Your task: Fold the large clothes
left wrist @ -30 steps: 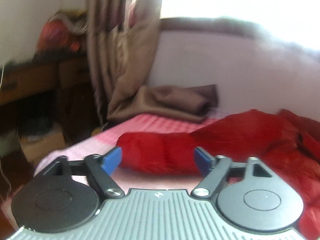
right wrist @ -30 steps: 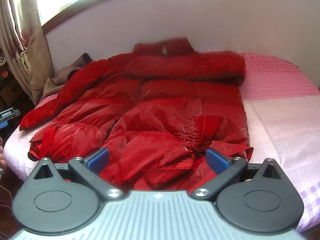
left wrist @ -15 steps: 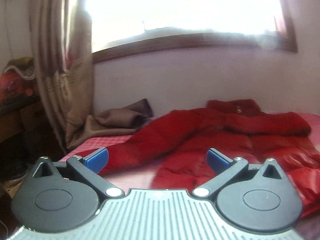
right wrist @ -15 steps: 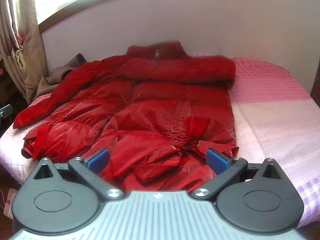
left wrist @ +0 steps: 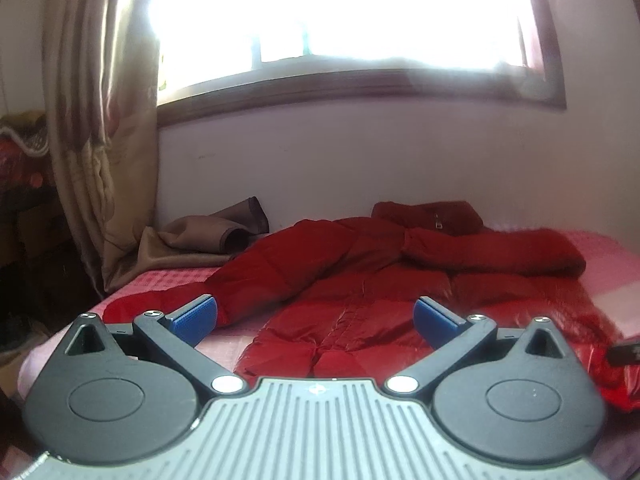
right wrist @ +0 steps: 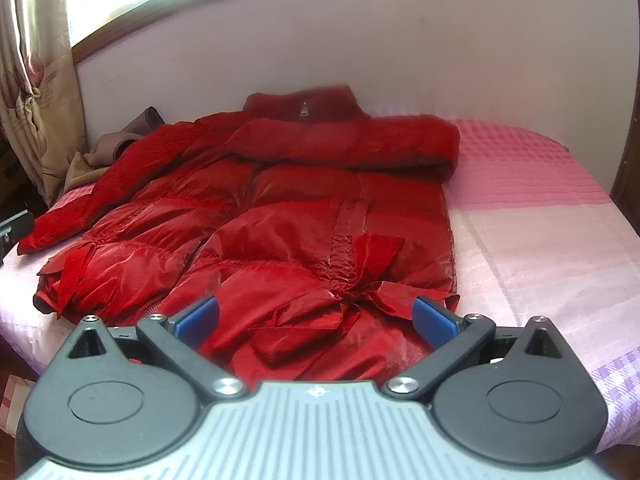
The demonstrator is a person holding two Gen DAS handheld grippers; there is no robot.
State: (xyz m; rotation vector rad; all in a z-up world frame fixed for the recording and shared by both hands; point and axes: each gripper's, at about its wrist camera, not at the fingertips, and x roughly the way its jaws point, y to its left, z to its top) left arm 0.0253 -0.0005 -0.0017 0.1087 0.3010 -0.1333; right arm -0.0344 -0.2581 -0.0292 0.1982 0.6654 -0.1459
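Both grippers, left [left wrist: 315,316] and right [right wrist: 315,315], are hovering spread wide, gripping nothing. Red coat [right wrist: 280,216] is lying spread on the pink bed [right wrist: 540,216], one sleeve [right wrist: 348,142] apparently folded across the chest.

The left wrist camera sits low by the bed's [left wrist: 176,276] near left corner, looking toward the window [left wrist: 340,12], which is maybe too bright to see through. The right wrist camera looks down closer. Both show the red coat [left wrist: 360,280] [right wrist: 288,208].

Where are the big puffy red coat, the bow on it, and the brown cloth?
Puffy red coat [right wrist: 304,184]: right wrist view, chest.
Red fabric bow [right wrist: 352,280]: right wrist view, knot.
Crumpled brown cloth [left wrist: 200,236]: left wrist view, middle.
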